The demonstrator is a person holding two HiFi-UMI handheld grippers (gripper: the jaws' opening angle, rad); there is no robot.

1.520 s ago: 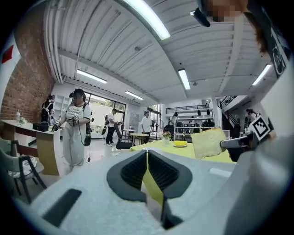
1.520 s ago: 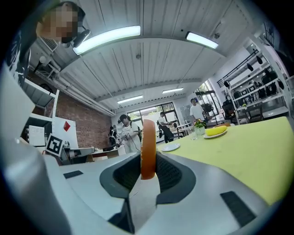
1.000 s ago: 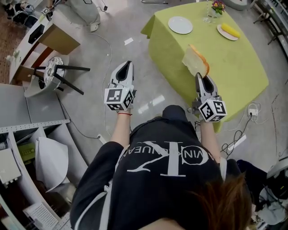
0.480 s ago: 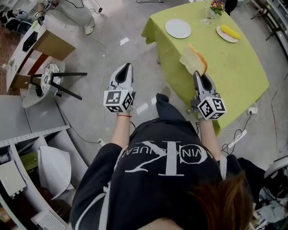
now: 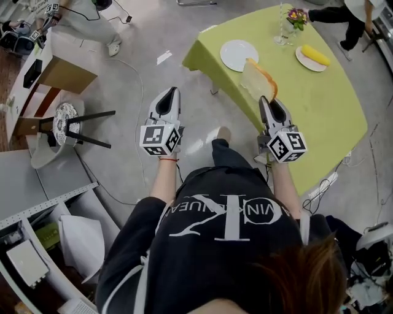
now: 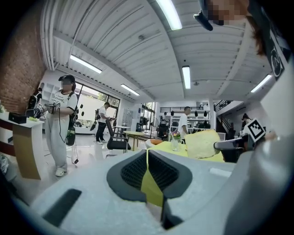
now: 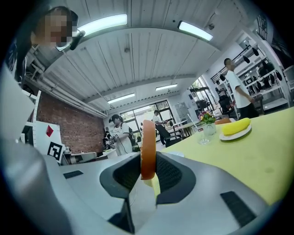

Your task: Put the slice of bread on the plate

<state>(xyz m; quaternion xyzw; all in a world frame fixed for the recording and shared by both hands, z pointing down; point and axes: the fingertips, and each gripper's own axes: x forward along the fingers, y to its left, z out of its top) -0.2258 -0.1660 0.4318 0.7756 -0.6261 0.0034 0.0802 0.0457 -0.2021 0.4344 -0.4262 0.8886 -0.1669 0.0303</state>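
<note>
The slice of bread [image 5: 256,80], pale with an orange-brown crust, stands upright in my right gripper [image 5: 270,103], which is shut on its lower edge above the near edge of the green table [image 5: 325,116]. In the right gripper view the bread [image 7: 148,147] shows edge-on between the pads. An empty white plate [image 5: 238,54] lies on the table just beyond the bread. My left gripper [image 5: 169,96] is held over the floor left of the table, shut with nothing in it. The left gripper view shows the bread [image 6: 202,144] to the right.
Further back on the table are a plate with a yellow item [image 5: 313,58] and a glass of flowers [image 5: 288,21]. An overturned stool [image 5: 77,118] and a counter [image 5: 64,58] stand at the left. A person [image 5: 344,15] is at the table's far corner.
Both grippers have moved forward toward the table with the bread still held. The bread is now closer to the empty white plate.
</note>
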